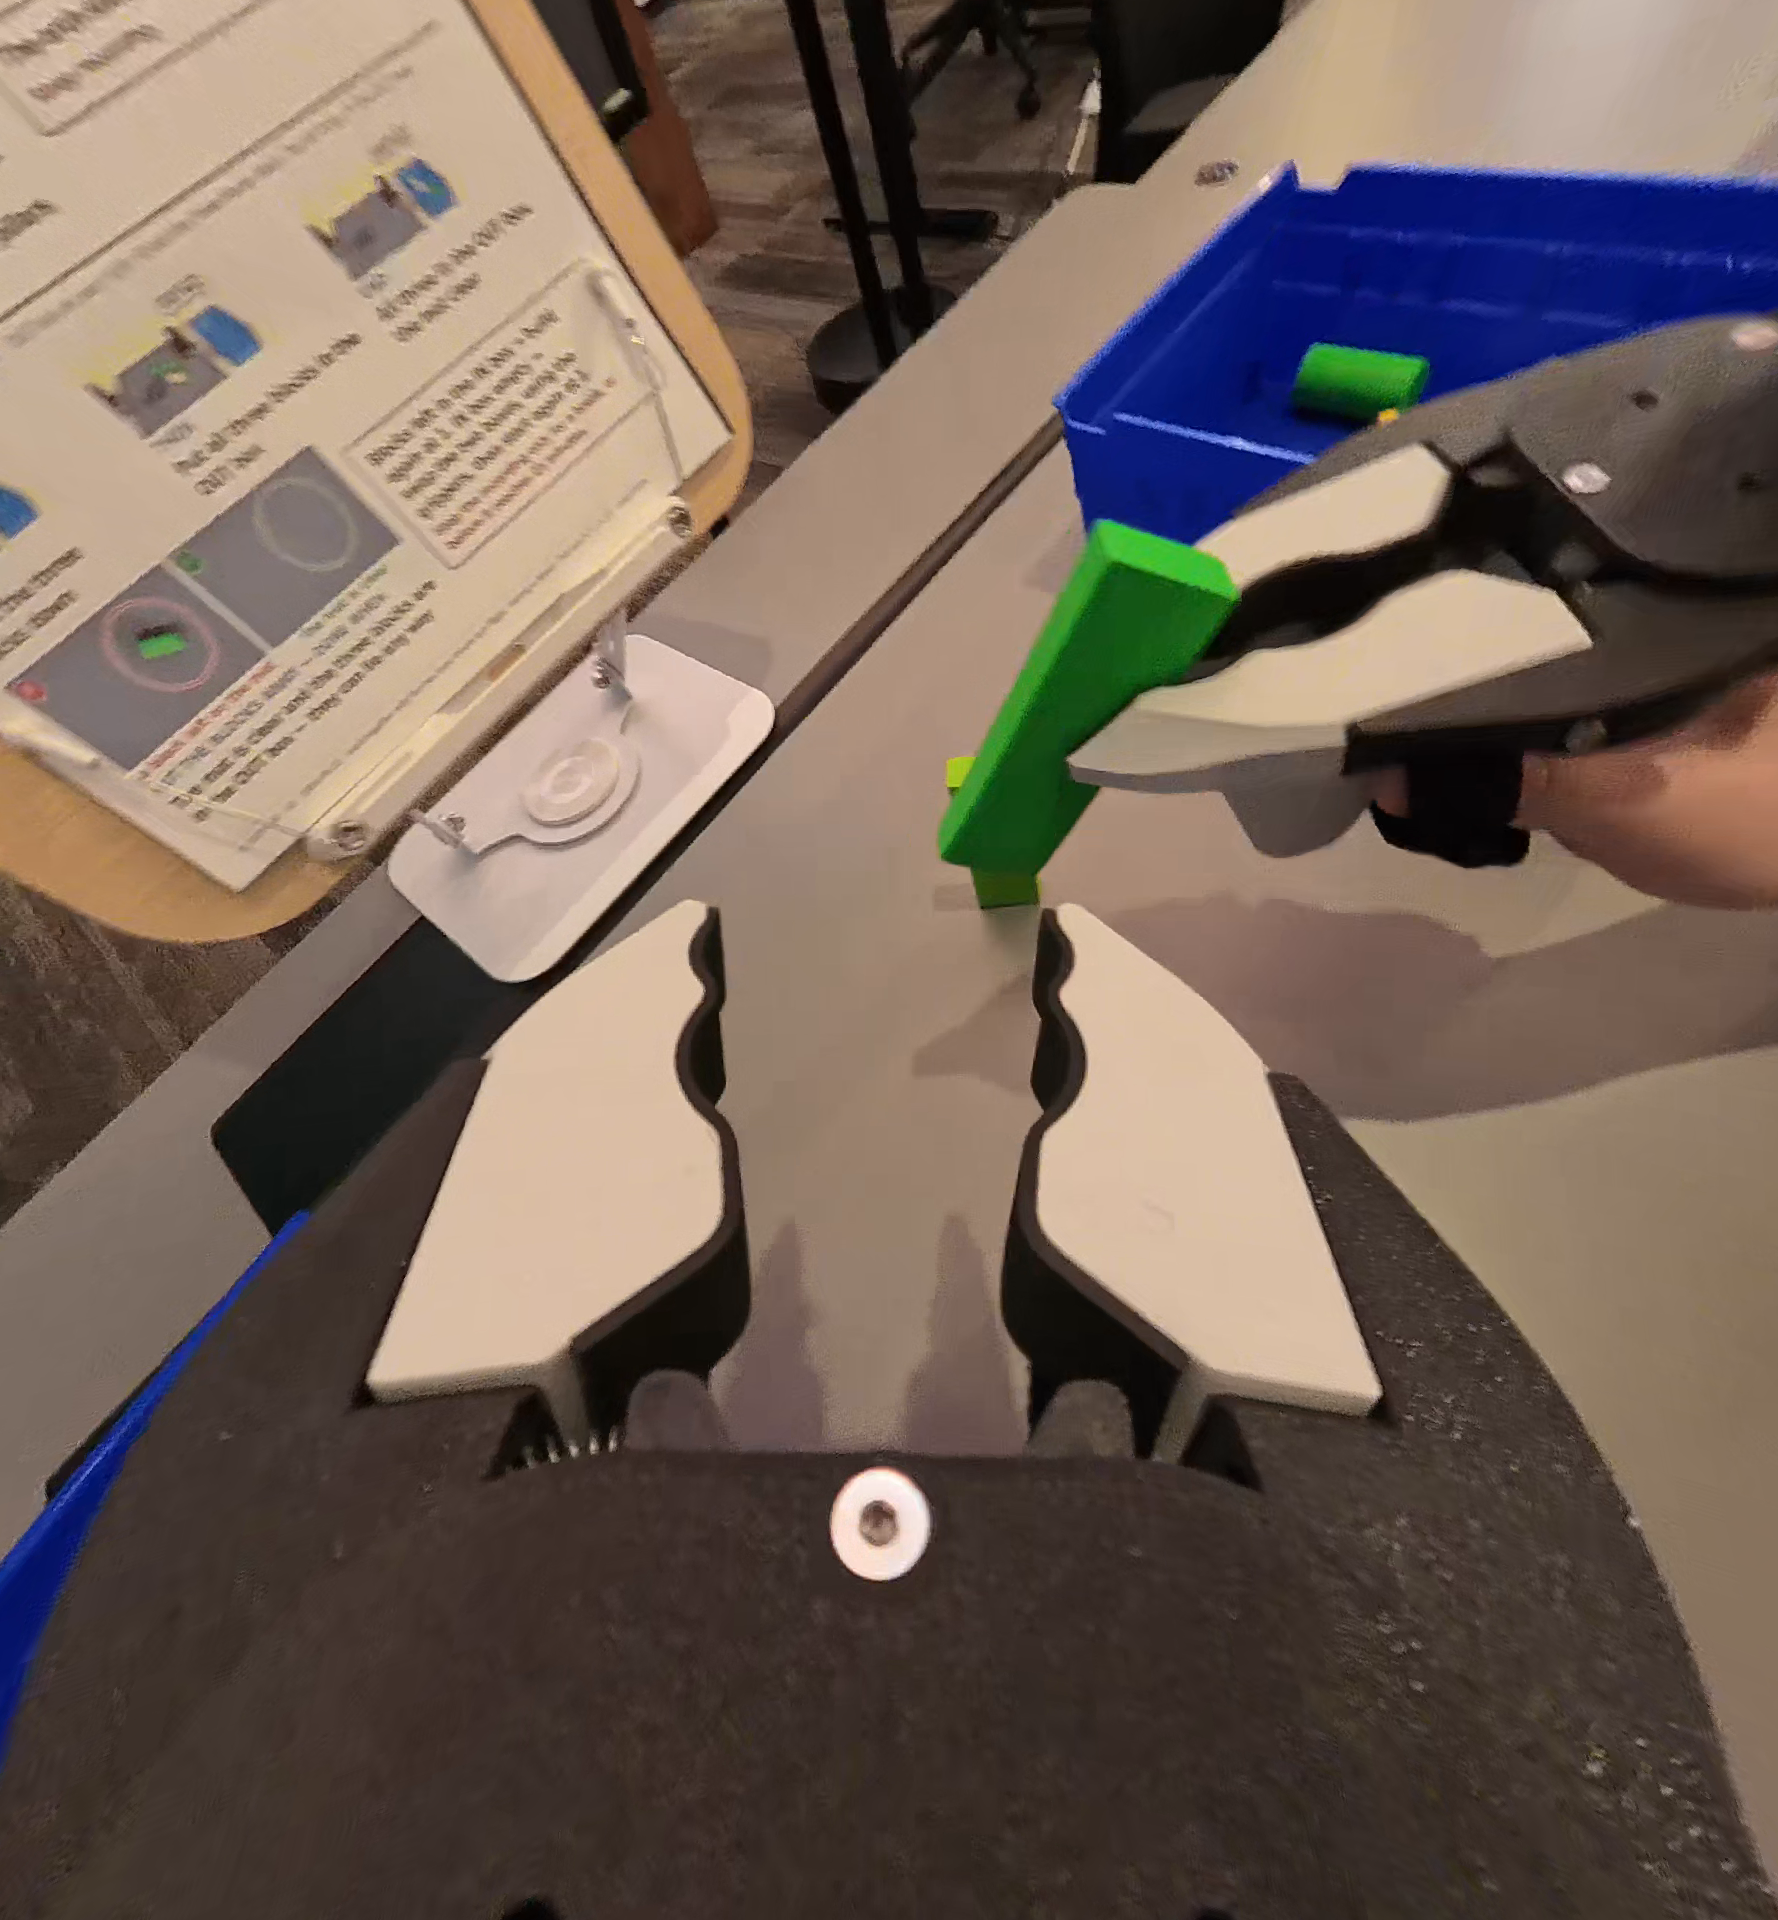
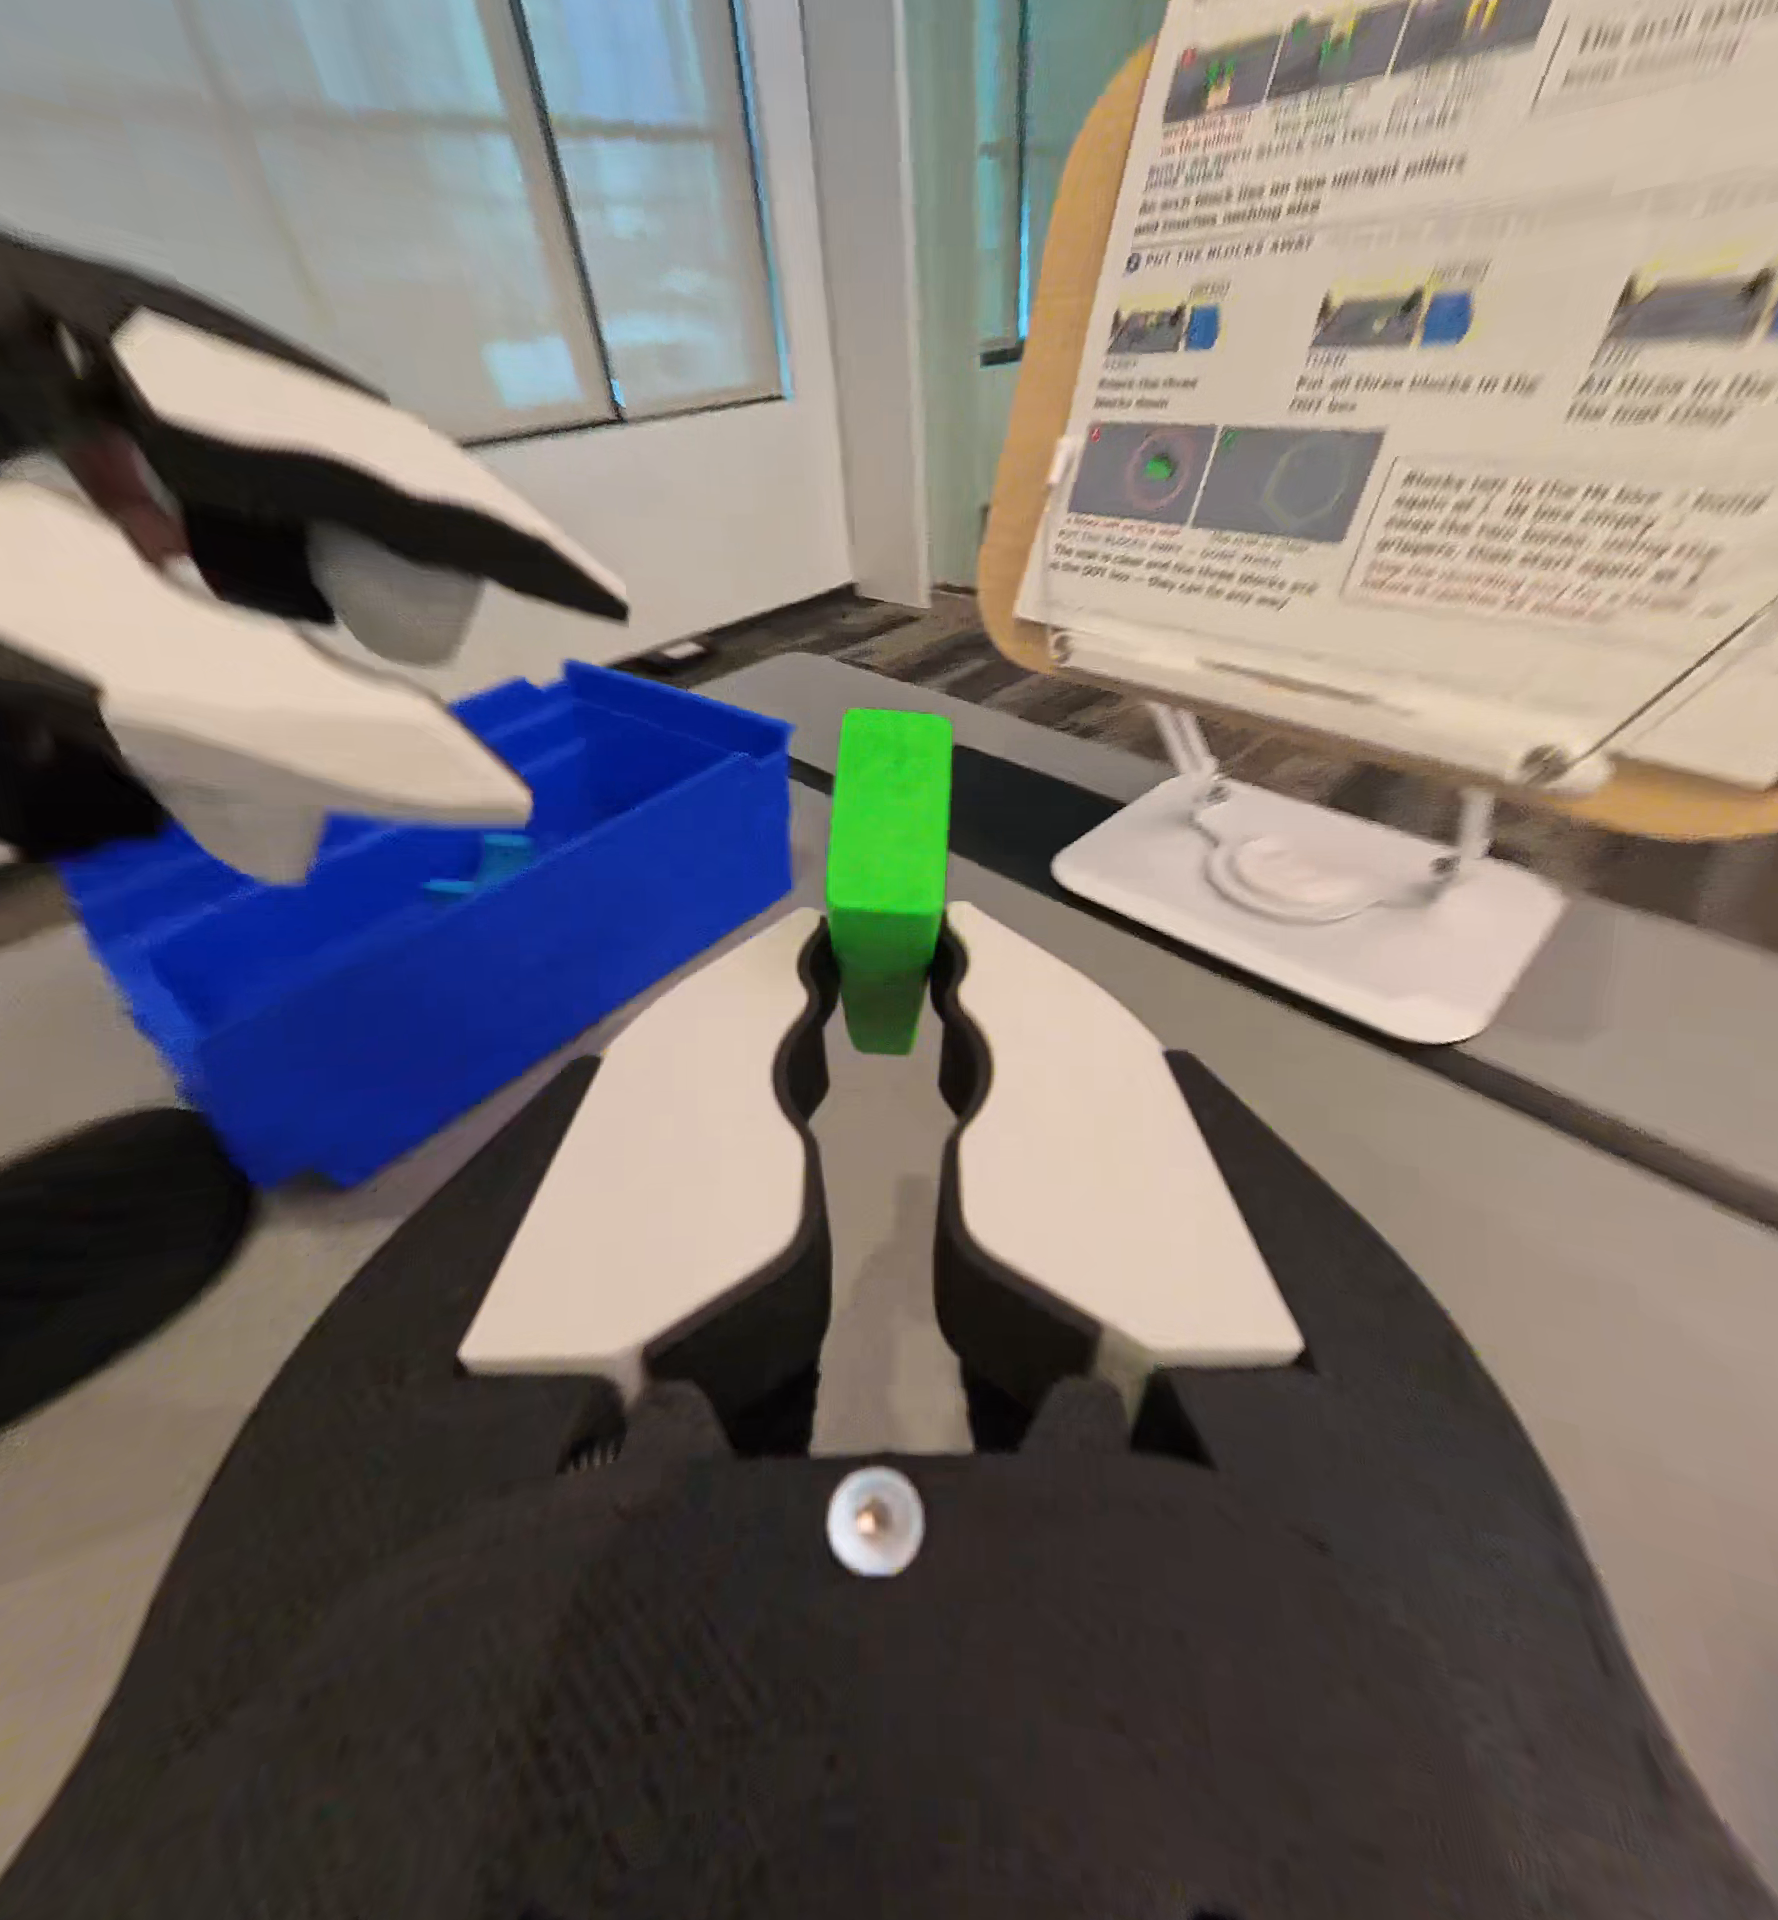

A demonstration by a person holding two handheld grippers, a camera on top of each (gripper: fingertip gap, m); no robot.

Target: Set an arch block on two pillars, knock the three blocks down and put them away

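My right gripper [image 2: 885, 930] is shut on a long bright green block [image 2: 887, 831], which stands up between its tips. In the left wrist view the right gripper [image 1: 1139, 665] comes in from the right and holds that block [image 1: 1061, 717] tilted. The block's low end is over a small lighter green pillar [image 1: 1010, 888], and a second pillar [image 1: 960, 771] peeks out behind it. I cannot tell whether the block touches them. My left gripper [image 1: 880, 920] is open and empty, just short of the near pillar. It also shows open in the right wrist view [image 2: 568, 701].
A blue bin [image 1: 1155, 436] at the far right of the grey table holds a green cylinder [image 1: 1358, 379]. Another blue bin [image 2: 449, 997] sits by my left gripper with a light blue piece [image 2: 480, 862] inside. An instruction board [image 1: 293, 416] stands on a white base [image 1: 594, 800].
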